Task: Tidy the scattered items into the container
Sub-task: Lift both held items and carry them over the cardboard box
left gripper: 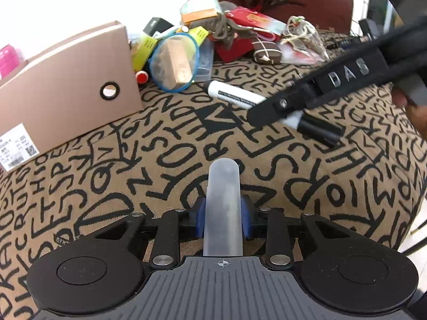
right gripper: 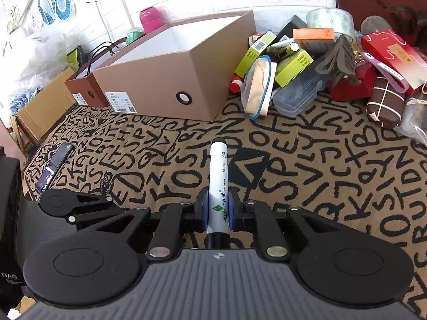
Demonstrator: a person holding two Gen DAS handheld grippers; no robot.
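Right gripper (right gripper: 218,208) has its jaws clamped on the marker (right gripper: 217,186), centre frame above the worktop (right gripper: 320,173). Left gripper (left gripper: 223,213) grips a frosted tube (left gripper: 223,200). Box (right gripper: 170,80) sits upper left.

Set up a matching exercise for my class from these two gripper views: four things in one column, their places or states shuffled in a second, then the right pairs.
Things
1. marker
2. frosted tube
3. cardboard box
4. pink bottle

Places or states
A. open-topped, resting on the patterned cloth
B. clamped in the left gripper
C. standing behind the box
D. clamped in the right gripper

Pairs: 1-D, 2-B, 3-A, 4-C
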